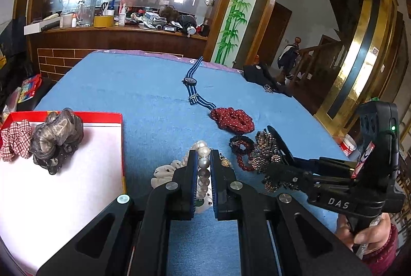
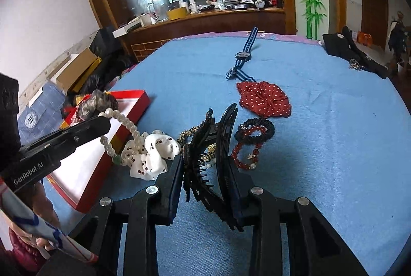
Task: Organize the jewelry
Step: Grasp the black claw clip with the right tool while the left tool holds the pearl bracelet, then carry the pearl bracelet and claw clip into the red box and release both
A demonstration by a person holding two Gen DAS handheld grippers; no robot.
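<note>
Showing two handheld tongs over a worktop (image 1: 143, 85) covered in blue cloth. The left tongs (image 1: 204, 160) are nearly closed, gripping a pearl necklace (image 1: 203, 168) whose strand hangs between the pads; in the right wrist view the same necklace (image 2: 128, 127) drapes from those tongs toward a white scrunchie with cherry print (image 2: 151, 155). The right tongs (image 2: 205, 168) are narrowed onto a black hair claw (image 2: 205, 147), its teeth parted. A red tray (image 1: 120, 121) with a white floor lies left of the necklace and holds a checked scrunchie (image 1: 15, 142) and a grey-brown scrunchie (image 1: 57, 139). Near the claw lie a red bead bracelet (image 2: 244, 155) and a dark scrunchie (image 2: 254, 129); beyond them a red dotted scrunchie (image 2: 264, 98) and a striped watch (image 2: 242, 55).
</note>
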